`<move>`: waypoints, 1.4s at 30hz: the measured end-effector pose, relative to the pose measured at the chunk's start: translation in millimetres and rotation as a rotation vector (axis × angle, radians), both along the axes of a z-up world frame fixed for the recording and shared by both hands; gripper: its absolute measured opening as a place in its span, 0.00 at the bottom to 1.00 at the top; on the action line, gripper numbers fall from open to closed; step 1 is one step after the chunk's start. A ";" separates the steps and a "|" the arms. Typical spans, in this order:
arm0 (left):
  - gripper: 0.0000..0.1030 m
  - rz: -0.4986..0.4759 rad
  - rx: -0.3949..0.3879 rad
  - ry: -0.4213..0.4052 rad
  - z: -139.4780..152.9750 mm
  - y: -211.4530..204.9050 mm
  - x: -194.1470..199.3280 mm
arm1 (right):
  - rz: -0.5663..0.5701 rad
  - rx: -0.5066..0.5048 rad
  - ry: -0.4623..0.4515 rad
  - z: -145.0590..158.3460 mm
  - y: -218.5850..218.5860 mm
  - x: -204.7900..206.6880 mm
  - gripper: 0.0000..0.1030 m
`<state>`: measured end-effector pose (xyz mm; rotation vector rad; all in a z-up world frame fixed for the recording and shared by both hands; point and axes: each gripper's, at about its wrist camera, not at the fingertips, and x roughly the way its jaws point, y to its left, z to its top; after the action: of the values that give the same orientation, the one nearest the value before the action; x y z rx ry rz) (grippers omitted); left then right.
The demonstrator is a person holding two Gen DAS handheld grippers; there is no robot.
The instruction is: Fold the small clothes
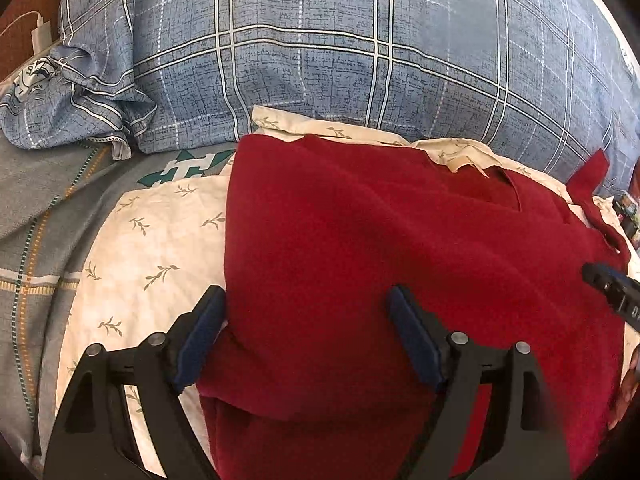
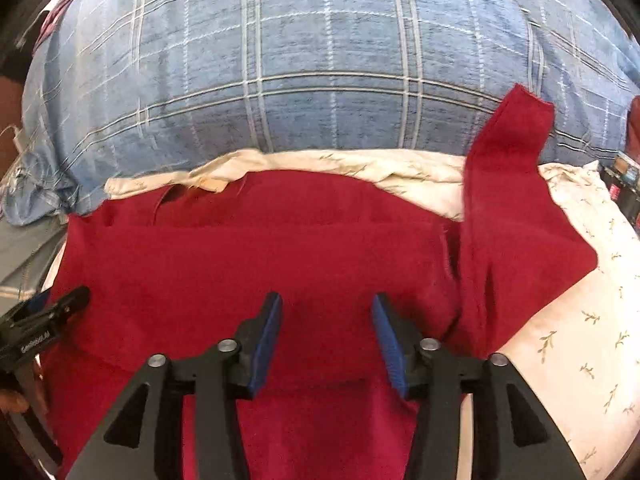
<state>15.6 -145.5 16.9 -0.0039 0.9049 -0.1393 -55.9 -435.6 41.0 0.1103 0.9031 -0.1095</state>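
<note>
A dark red garment (image 1: 380,240) lies spread on a cream pillow with a leaf print (image 1: 152,248). It also shows in the right wrist view (image 2: 280,248), with one sleeve (image 2: 508,152) lying up over the cream pillow (image 2: 580,340) toward the blue plaid. My left gripper (image 1: 308,300) is open, its fingers straddling the garment's left edge just above the cloth. My right gripper (image 2: 326,308) is open over the garment's near middle. Each gripper shows at the edge of the other's view: the right one (image 1: 612,288), the left one (image 2: 44,316).
A big blue plaid pillow (image 1: 360,48) rises right behind the garment (image 2: 320,60). A grey patterned blanket (image 1: 36,240) lies to the left. A white charger and cable (image 1: 38,32) sit at the far left. Small dark objects (image 2: 624,184) lie at the right edge.
</note>
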 end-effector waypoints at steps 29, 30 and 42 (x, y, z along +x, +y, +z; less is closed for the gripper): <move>0.92 0.012 -0.013 0.006 -3.7 2.5 3.2 | -0.348 -0.077 0.208 -19.0 -167.1 134.1 0.53; 0.93 0.014 -0.011 0.006 -4.1 2.3 3.3 | -0.346 -0.110 0.202 -18.6 -165.7 132.4 0.46; 0.95 0.003 -0.092 -0.012 8.6 12.8 -2.2 | -0.089 0.215 -0.109 71.4 -137.9 38.6 0.09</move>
<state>13.4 -132.7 25.5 -0.0897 0.8860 -0.1778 -17.3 -573.5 112.4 0.3535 0.7991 -0.0880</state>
